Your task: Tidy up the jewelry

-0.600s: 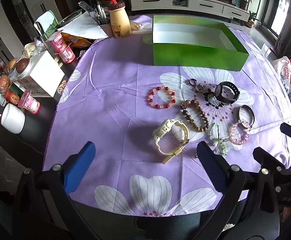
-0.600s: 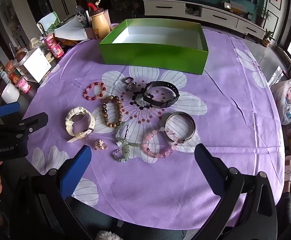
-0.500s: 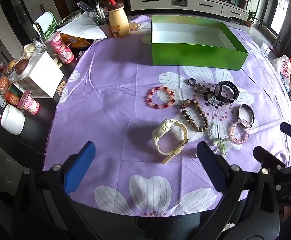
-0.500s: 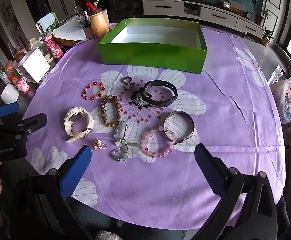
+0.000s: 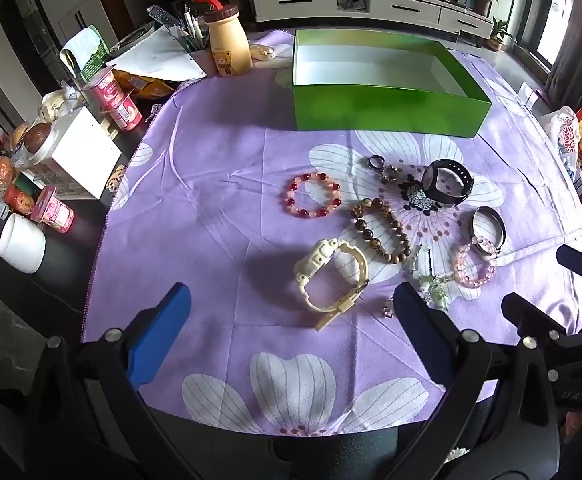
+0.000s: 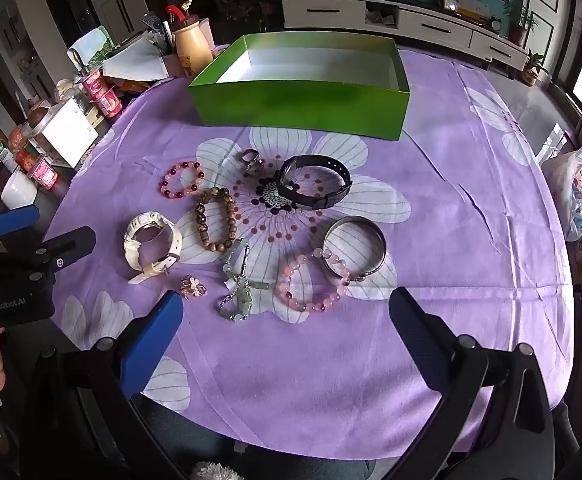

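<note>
Jewelry lies on a purple flowered cloth (image 5: 211, 208): a cream watch (image 5: 331, 280), a red bead bracelet (image 5: 313, 194), a brown bead bracelet (image 5: 383, 230), a black watch (image 5: 447, 182), a metal bangle (image 6: 355, 246), a pink bead bracelet (image 6: 311, 284), a pale green charm bracelet (image 6: 239, 284), rings (image 6: 251, 160) and a small brooch (image 6: 193, 286). An empty green box (image 5: 387, 92) stands behind them. My left gripper (image 5: 291, 332) is open just before the cream watch. My right gripper (image 6: 283, 328) is open just before the pink bracelet.
Clutter crowds the table's left side: a bear bottle (image 5: 229, 44), papers, red cups (image 5: 117, 98), a white box (image 5: 83, 152), a white mug (image 5: 23, 242). A plastic bag (image 6: 575, 184) sits off the right edge.
Both grippers have crept slightly forward toward the jewelry; nothing was grasped or moved.
</note>
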Demonstrator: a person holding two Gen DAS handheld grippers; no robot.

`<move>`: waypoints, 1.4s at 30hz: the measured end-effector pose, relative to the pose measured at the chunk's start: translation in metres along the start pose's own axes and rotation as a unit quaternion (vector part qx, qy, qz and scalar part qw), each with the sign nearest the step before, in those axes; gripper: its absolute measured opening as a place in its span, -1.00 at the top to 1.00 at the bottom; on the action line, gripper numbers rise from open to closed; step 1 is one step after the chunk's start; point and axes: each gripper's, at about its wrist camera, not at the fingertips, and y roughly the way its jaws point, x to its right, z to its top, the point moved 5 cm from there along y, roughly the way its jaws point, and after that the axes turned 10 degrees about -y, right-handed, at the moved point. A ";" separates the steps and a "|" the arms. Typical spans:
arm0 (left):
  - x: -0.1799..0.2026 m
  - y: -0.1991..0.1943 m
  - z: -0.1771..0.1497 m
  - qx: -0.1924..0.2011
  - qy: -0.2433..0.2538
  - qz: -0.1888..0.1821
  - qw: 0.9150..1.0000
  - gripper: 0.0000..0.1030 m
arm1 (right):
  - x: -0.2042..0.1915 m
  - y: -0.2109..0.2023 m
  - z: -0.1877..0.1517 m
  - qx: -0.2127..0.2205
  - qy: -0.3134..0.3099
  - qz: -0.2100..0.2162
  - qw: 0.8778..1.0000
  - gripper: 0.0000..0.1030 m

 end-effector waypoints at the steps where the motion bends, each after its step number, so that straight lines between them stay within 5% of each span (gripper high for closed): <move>1: 0.000 0.000 0.000 0.000 0.000 0.000 1.000 -0.96 | 0.000 0.000 0.000 0.000 0.000 0.001 1.000 -0.97; 42: 0.000 0.002 -0.003 -0.004 -0.004 -0.016 1.000 -0.96 | -0.004 -0.003 0.000 0.006 0.000 0.011 1.000 -0.97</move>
